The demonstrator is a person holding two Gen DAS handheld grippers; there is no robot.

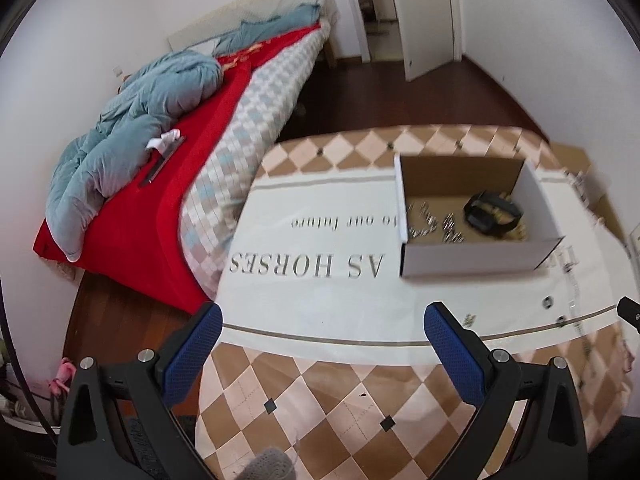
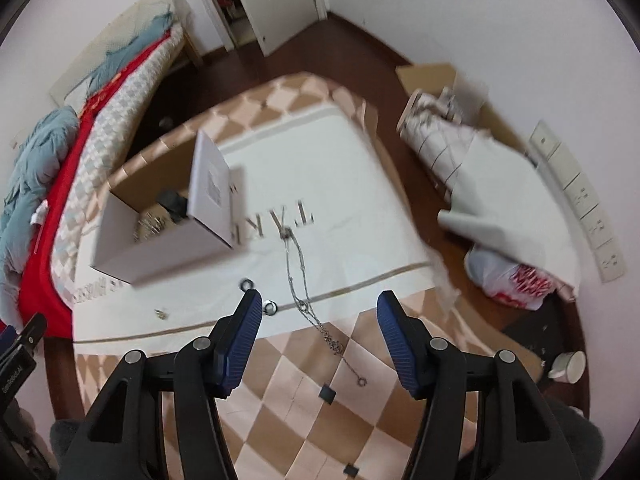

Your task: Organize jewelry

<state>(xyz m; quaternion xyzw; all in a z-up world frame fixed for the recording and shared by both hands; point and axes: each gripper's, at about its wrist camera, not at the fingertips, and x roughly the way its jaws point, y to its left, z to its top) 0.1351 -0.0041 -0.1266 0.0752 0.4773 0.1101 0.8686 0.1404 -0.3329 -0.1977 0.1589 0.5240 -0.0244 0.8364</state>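
- The left gripper (image 1: 324, 320) hangs above the near part of the table (image 1: 320, 392), its 2 blue-padded fingers (image 1: 192, 354) spread wide with nothing between them: released.
- The right gripper (image 2: 320, 312) is likewise released, jaws apart and empty, poised over the silver chain (image 2: 298, 276).
- The cardboard box (image 1: 472, 258) sits on the white centre of the patterned tablecloth (image 1: 280, 420), and already holds a black band (image 1: 492, 212) and a scatter of small silver pieces (image 1: 436, 228).
- The chain lies stretched out on the cloth just beside the box, running from near the box's flap toward the table's near edge, with a small ring at its near end (image 2: 362, 381).
- 2 small rings (image 2: 269, 307) rest on the cloth close to the right gripper's left finger, and a tiny earring-like piece (image 2: 161, 313) lies further left; both are outside the box.
- Judged step: part of the jewelry is boxed, and the loose chain looks like the next item, so the task seems roughly midway.
- The next move would call for lowering the right gripper until its fingers straddle the chain, closing on a bunched section, then carrying it over the box wall.
- Thin links may slip from the pads or trail and snag on the cloth, so a pinch near the chain's middle seems wise.
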